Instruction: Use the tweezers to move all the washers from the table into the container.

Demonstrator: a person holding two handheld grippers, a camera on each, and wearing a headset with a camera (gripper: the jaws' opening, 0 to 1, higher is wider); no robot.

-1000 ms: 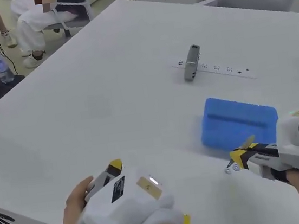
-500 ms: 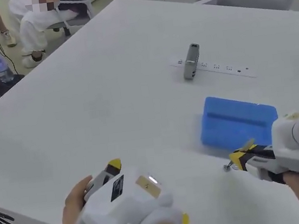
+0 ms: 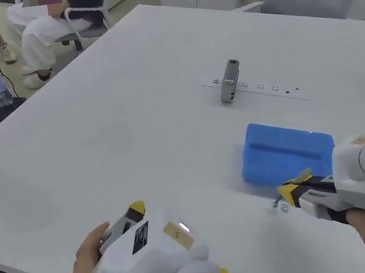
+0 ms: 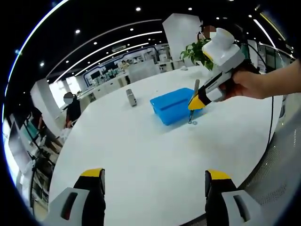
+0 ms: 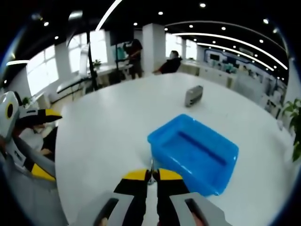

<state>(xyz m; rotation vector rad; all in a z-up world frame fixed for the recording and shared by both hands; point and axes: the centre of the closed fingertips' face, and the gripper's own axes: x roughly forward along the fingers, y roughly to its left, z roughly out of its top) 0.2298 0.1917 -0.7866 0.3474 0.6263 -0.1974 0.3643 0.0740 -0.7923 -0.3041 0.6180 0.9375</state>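
White table (image 3: 103, 139) in an open-plan office. Blue container (image 3: 288, 153) sits toward the right, with a power strip (image 3: 263, 88) and a small grey device (image 3: 229, 81) farther back. Any markings on the strip, and the sticker on the left gripper (image 4: 154, 175), are too blurry to read. That gripper hangs at the near edge, jaws spread wide, holding nothing. Right gripper (image 3: 294, 187) is pinched on the tweezers (image 4: 190, 115), tips down by a washer (image 3: 284, 207) on the table just near of the container; can't tell if they touch.
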